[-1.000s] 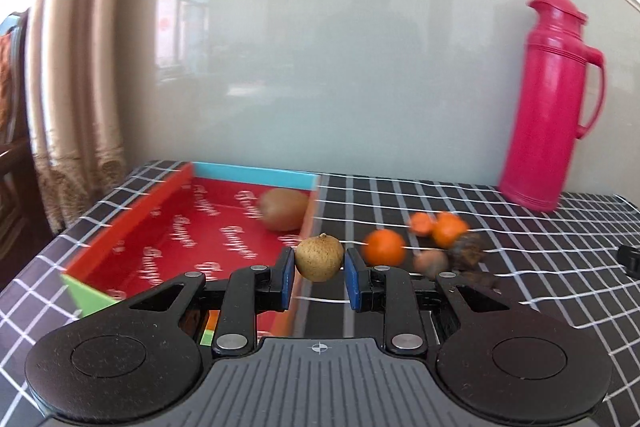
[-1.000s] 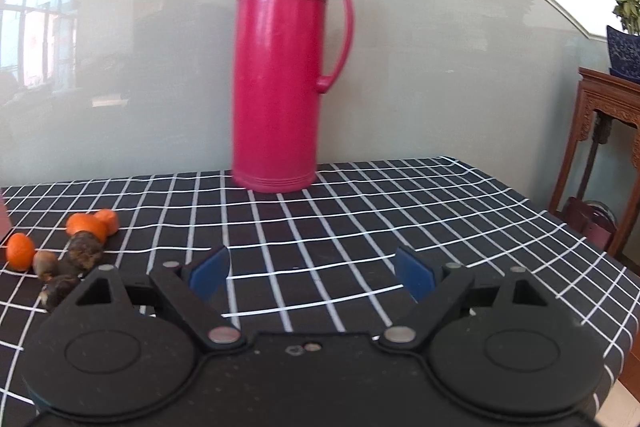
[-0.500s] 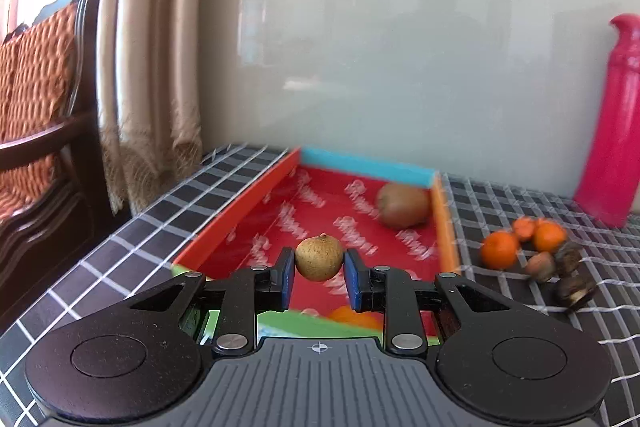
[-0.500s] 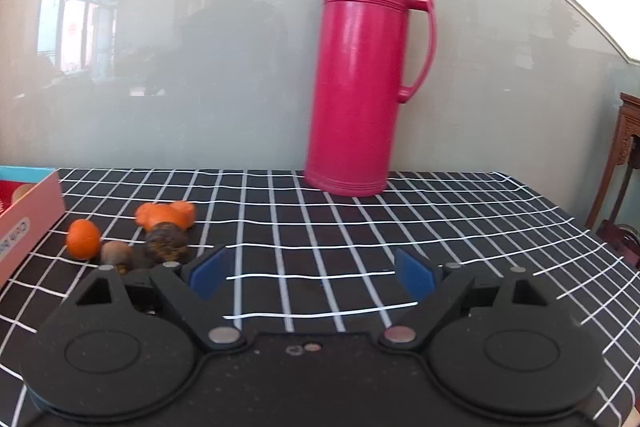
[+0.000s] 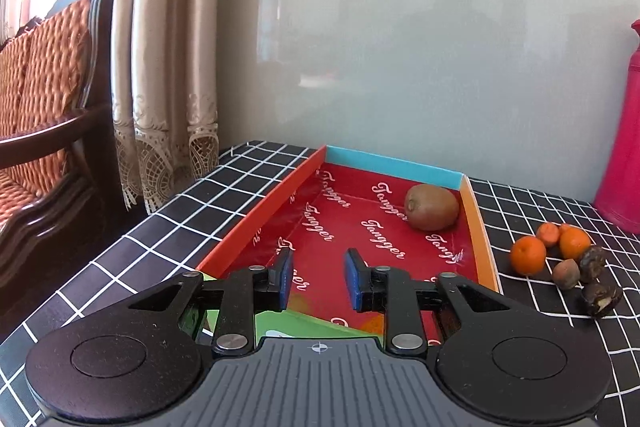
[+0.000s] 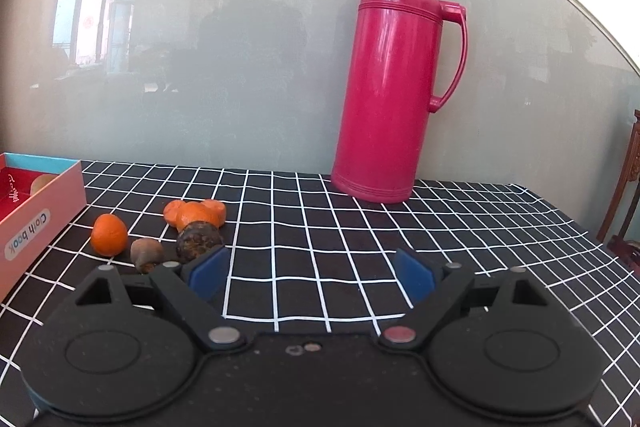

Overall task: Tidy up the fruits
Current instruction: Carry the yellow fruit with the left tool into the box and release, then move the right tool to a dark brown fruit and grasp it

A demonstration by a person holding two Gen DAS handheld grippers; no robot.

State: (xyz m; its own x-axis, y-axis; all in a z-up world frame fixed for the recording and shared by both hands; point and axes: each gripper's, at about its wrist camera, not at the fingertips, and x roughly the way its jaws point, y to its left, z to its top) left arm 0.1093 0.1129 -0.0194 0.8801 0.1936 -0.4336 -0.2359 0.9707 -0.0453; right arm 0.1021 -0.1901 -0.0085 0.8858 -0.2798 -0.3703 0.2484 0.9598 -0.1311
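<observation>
My left gripper (image 5: 319, 279) hovers over the near end of a red-lined box (image 5: 256, 231); its jaws are opening and nothing shows between them. The small tan fruit it held is out of sight. A brown kiwi (image 5: 431, 207) lies in the box's far right corner. To the right of the box sits a cluster of fruit: small oranges (image 5: 527, 254) and dark brown fruits (image 5: 600, 299). In the right wrist view that cluster has an orange (image 6: 109, 234) and a dark fruit (image 6: 199, 240) just left of my right gripper (image 6: 311, 277), which stands open and empty.
A tall pink thermos (image 6: 394, 83) stands at the back against the glossy wall. The black checked tablecloth (image 6: 320, 227) covers the table. A wooden chair with an orange cushion (image 5: 36, 99) and a curtain (image 5: 168, 67) flank the table's left edge.
The left gripper carried the tan fruit leftward over the box, then opened; the fruit is gone from its jaws. The right gripper's view swung left towards the fruit cluster.
</observation>
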